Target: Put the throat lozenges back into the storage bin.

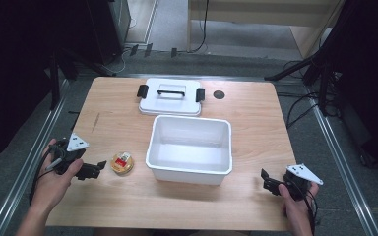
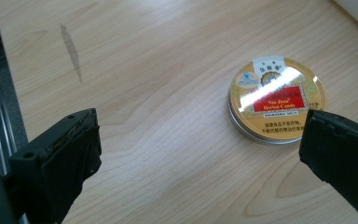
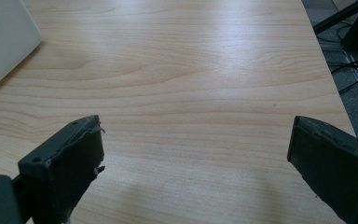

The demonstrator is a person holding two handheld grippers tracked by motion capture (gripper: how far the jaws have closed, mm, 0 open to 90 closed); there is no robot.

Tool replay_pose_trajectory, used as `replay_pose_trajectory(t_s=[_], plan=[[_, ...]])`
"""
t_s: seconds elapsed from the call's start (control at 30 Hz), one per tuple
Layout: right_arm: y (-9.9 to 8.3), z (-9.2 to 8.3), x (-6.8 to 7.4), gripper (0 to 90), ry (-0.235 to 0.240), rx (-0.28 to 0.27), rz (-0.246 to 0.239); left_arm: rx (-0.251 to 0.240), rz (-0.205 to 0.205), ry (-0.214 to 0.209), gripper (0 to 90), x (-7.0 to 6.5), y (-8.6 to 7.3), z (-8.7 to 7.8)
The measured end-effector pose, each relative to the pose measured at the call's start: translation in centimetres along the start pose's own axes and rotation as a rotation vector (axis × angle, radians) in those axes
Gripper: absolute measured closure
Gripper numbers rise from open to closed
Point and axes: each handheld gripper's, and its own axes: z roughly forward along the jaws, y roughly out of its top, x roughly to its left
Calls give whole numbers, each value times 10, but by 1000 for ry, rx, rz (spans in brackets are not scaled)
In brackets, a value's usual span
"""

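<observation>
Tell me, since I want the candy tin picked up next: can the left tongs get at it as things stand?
Probably yes. The left tongs are open and pointed at the tin, which lies flat on bare table just ahead, clear of the white bin.

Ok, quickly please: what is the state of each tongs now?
Left tongs: open, holding nothing, beside the candy tin.
Right tongs: open, holding nothing.

I see my left hand [image 1: 54,179] coming in over the near left corner of the table [image 1: 256,105], holding the left hand-held gripper [image 1: 97,169] low with its jaws spread wide and pointing toward the table's right edge. My right hand [image 1: 298,206] sits at the near right corner. The right hand-held gripper [image 1: 266,181] there is tilted down toward the tabletop, its jaws also wide apart with nothing between them.
</observation>
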Motion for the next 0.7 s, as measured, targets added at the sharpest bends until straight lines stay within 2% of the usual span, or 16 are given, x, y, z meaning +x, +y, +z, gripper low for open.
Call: replay_pose_trajectory(t_s=[0.27, 0.53, 0.6, 0.7], plan=[[0, 0, 0, 36, 5, 8, 2, 112, 74, -10, 0, -6, 15, 8], [0, 1, 0, 36, 7, 12, 5, 218, 147, -56, 0, -14, 27, 20], [0, 1, 0, 36, 7, 12, 5, 241, 150, -72, 0, -16, 29, 23], [0, 1, -1, 36, 8, 12, 4, 272, 175, -71, 0, -19, 33, 30]])
